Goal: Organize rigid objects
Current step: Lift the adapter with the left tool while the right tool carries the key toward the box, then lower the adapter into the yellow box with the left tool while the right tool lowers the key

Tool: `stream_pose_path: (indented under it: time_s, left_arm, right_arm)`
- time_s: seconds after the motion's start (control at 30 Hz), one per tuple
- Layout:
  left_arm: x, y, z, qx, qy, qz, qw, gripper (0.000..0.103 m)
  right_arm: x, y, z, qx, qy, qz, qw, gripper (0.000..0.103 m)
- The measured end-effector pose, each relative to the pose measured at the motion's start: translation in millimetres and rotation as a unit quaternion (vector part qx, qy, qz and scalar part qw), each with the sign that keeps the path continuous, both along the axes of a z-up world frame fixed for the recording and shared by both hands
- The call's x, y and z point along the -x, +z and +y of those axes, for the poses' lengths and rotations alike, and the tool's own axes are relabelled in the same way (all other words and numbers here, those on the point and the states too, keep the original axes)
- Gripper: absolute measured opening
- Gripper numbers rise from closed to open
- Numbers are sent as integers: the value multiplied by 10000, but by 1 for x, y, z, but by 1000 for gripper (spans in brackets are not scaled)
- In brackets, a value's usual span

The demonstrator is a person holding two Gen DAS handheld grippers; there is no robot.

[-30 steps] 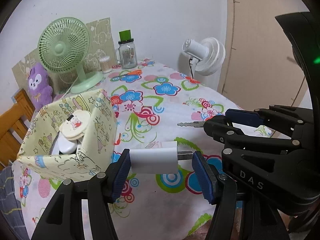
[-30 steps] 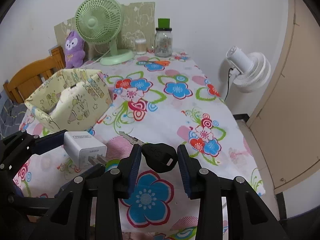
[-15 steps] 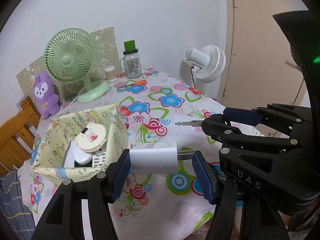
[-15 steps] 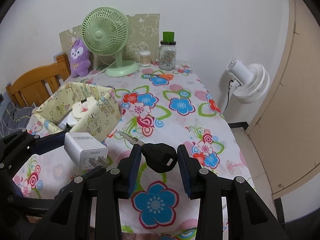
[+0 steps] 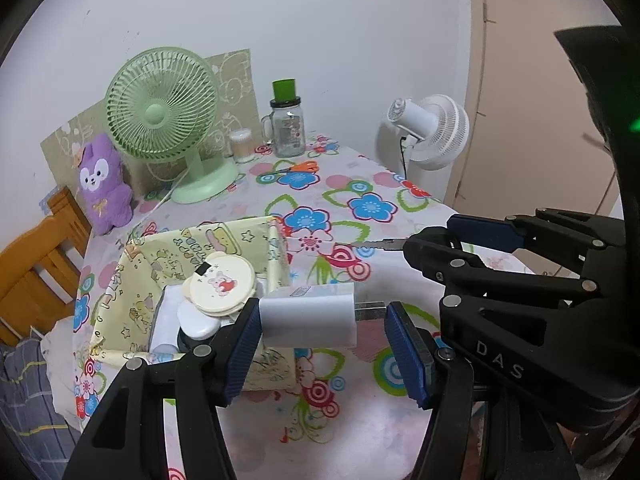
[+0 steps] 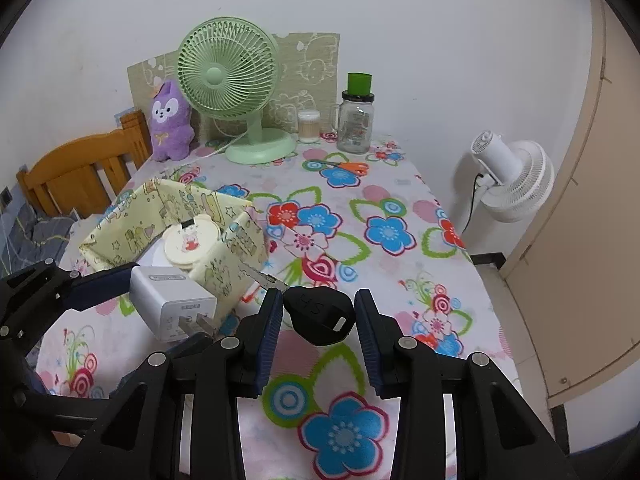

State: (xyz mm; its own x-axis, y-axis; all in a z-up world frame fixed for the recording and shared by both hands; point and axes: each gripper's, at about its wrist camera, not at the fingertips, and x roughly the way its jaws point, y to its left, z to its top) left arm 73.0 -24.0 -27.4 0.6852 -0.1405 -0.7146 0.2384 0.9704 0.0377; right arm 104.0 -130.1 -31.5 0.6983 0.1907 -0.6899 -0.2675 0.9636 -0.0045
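We see white charger (image 5: 308,316): smooth matt plastic, dull metal prongs; key (image 6: 320,314): matt black plastic head, bright metal blade. We note fingers (image 5: 239,354) with ribbed blue rubbery pads on matt black plastic frames. Box (image 5: 200,248): printed paper-like wrap, slight sheen. Surface (image 5: 360,216): floral cloth. Green fan (image 5: 164,116): glossy plastic. Jar (image 5: 287,130): clear glass. Purple toy (image 5: 102,184): plush. Chair (image 6: 80,172): varnished wood

Two downward-angled wrist views, shared table (image 5: 360,420)

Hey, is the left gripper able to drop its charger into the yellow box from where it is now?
Probably yes. The left gripper holds the charger just beside the box, whose top is open, with room beside the round case.
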Motion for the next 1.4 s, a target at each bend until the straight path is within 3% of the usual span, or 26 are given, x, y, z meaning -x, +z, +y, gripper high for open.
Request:
stream_pose_path:
  time_s: [0.93, 1.4]
  left_arm:
    - [-54, -31, 84, 11, 628, 430, 9971, 64]
    - [-79, -53, 111, 3, 868, 636, 9942, 64]
  right_arm:
    - [-56, -17, 107, 74, 655, 335, 9973, 40]
    - [-77, -33, 132, 206, 748, 504, 9957, 40]
